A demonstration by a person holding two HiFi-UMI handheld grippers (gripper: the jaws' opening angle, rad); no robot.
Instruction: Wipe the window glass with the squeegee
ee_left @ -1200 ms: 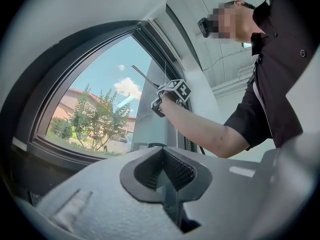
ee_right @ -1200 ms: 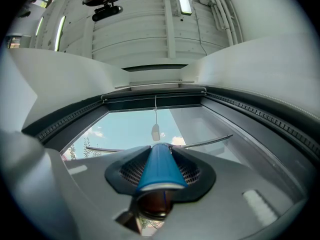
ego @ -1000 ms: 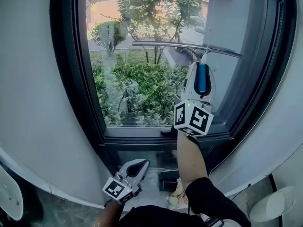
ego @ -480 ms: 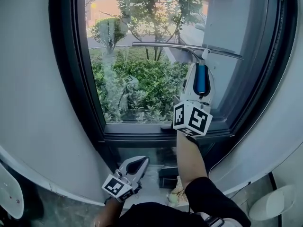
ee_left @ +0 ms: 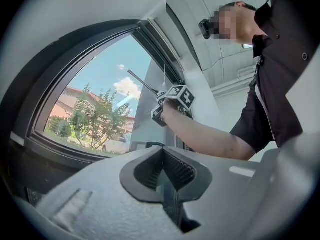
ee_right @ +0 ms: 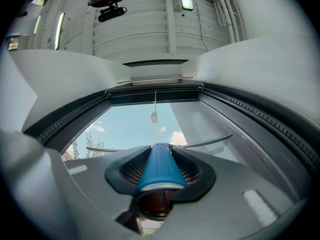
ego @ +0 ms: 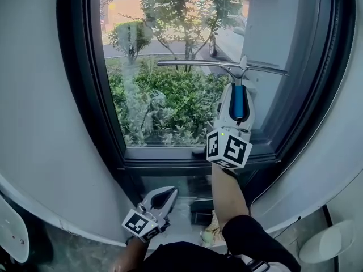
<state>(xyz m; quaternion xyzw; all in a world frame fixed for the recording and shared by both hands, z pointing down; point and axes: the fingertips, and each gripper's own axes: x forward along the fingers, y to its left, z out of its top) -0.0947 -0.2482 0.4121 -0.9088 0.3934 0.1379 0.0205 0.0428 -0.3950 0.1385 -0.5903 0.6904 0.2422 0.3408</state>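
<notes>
At frame centre the right gripper clamps the squeegee handle, its blade crosswise above the tips on the glass; the left gripper, lower left, is closed on nothing.

2 grippers: 1 left gripper, 1 right gripper. 2 marker cubes, 1 per gripper. 1 squeegee with 1 blue handle. 1 window glass, 1 dark frame. 1 hanging cord pull.

the pale grey floor below the dark-framed window is carrying a small dark boxy object and, just beside it, a crumpled yellowish bundle, possibly cloth.
</notes>
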